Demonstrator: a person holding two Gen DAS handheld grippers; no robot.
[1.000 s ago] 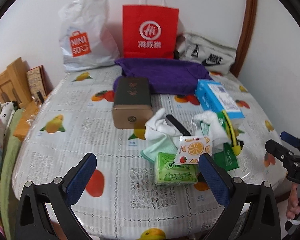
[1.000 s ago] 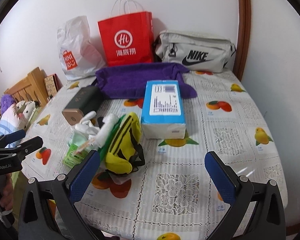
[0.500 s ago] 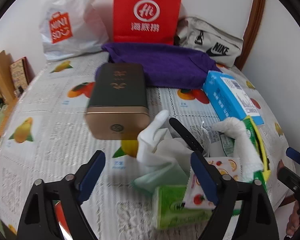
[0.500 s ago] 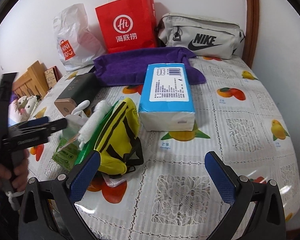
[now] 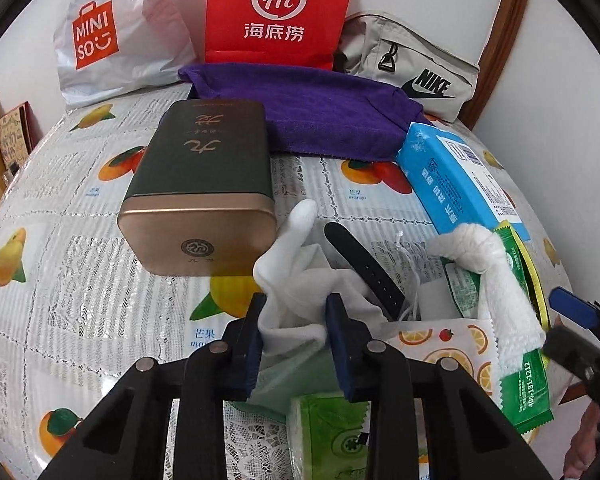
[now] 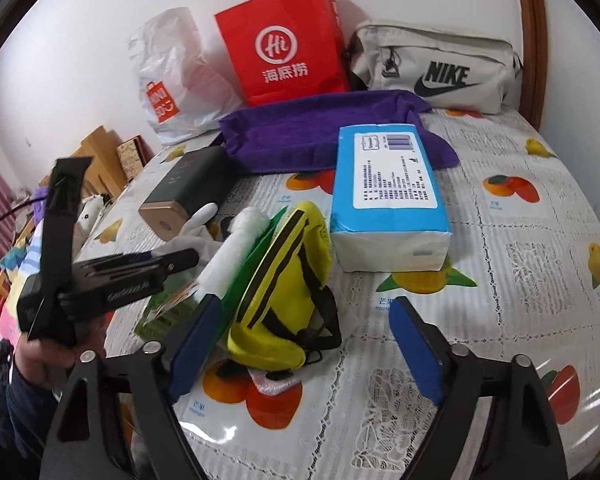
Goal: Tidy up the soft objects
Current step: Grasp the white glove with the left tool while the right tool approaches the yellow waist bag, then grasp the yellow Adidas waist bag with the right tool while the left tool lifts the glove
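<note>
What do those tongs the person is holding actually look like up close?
Each pair of tongs is a black plastic frame of angular struts with silver rivets at the joints, and its two fingers end in flat blue pads. From the right camera, the left tongs show white lettering on the black body, a black strap, and a thin cable behind.

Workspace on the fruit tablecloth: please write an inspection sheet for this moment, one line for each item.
Surface: table under a fruit-print lace cloth.
Job's things: white glove, white towel, yellow pouch, purple towel, tissue pack.
Clutter: dark tin, black strap, green packets.
Grippers: left gripper closed on the white glove; right gripper open beside the yellow pouch.
Cables: nothing seen on the table.
Surroundings: red paper bag, Miniso bag, Nike bag by the wall.
</note>
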